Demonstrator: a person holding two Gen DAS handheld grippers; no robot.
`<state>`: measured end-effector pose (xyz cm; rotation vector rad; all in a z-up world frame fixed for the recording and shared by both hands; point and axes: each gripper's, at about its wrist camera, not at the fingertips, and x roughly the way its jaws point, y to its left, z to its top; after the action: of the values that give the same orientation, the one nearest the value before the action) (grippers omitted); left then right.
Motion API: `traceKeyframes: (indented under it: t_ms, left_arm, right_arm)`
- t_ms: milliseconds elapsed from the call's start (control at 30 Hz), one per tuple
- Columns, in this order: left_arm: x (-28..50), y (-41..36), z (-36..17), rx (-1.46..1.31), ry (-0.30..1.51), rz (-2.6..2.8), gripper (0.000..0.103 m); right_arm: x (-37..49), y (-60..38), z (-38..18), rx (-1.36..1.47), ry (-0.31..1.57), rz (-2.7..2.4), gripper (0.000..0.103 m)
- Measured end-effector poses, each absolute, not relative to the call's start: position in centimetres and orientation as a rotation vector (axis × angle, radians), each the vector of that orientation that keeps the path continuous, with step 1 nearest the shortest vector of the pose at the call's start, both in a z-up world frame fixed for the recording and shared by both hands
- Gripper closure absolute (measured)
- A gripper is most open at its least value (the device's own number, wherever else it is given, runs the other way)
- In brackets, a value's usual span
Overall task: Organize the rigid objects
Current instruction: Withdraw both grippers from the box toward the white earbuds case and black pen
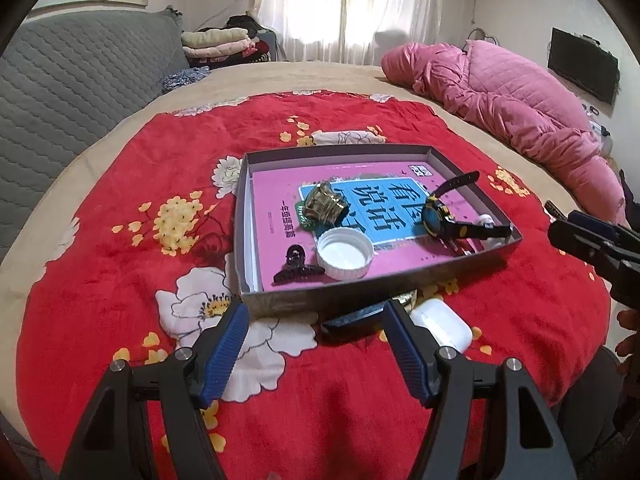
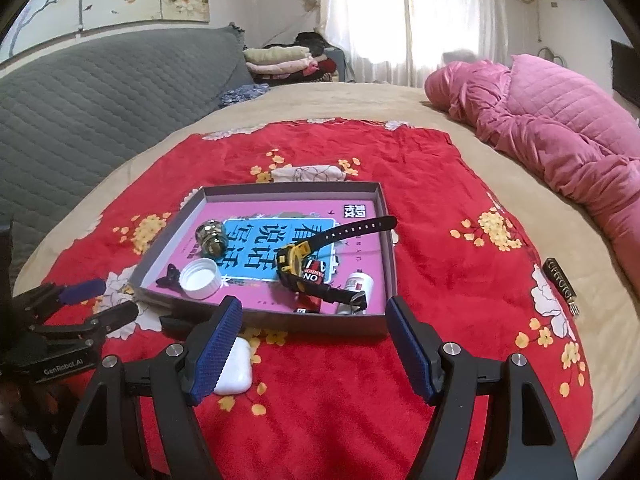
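Note:
A shallow grey box (image 1: 241,216) (image 2: 280,323) lies on the red flowered blanket with a pink book as its floor. Inside are a gold knob (image 1: 322,204) (image 2: 212,238), a white cap (image 1: 346,254) (image 2: 200,274), a black hair clip (image 1: 298,268) (image 2: 170,274), a black-and-yellow watch (image 1: 444,216) (image 2: 304,266) and a small white bottle (image 2: 358,284). A white earbud case (image 1: 440,326) (image 2: 236,374) and a dark flat object (image 1: 352,316) lie just outside the near wall. My left gripper (image 1: 316,318) (image 2: 104,300) and right gripper (image 2: 314,308) (image 1: 562,224) both hover open before that wall, holding nothing.
The red blanket (image 1: 120,208) covers a tan bed. A pink quilt (image 1: 500,92) is bunched at the far right, and a grey padded headboard (image 1: 60,80) stands on the left. A dark bar with gold lettering (image 2: 560,280) lies on the blanket's right edge.

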<state>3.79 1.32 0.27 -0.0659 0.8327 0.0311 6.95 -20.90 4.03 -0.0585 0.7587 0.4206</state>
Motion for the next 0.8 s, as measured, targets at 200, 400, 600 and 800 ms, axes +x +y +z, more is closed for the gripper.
traceKeyframes:
  t_ms: [200,400,600,800]
  left_arm:
    - [3.0,0.7,0.4,-0.052,0.853,0.021,0.034]
    - [2.2,0.3,0.5,-0.051,0.871,0.014,0.034]
    - [1.3,0.0,0.7,-0.052,0.885,0.005,0.034]
    - [0.5,-0.4,0.9,-0.053,0.901,-0.014,0.034]
  right_arm:
    - [5.9,-20.4,3.9,-0.064,0.765,0.449,0.028]
    - [4.6,-19.5,3.5,-0.074,0.786,0.485,0.028]
    - [3.3,-18.5,3.2,-0.099,0.8,0.527,0.028]
    - [2.2,-17.6,3.0,-0.119,0.815,0.567,0.028]
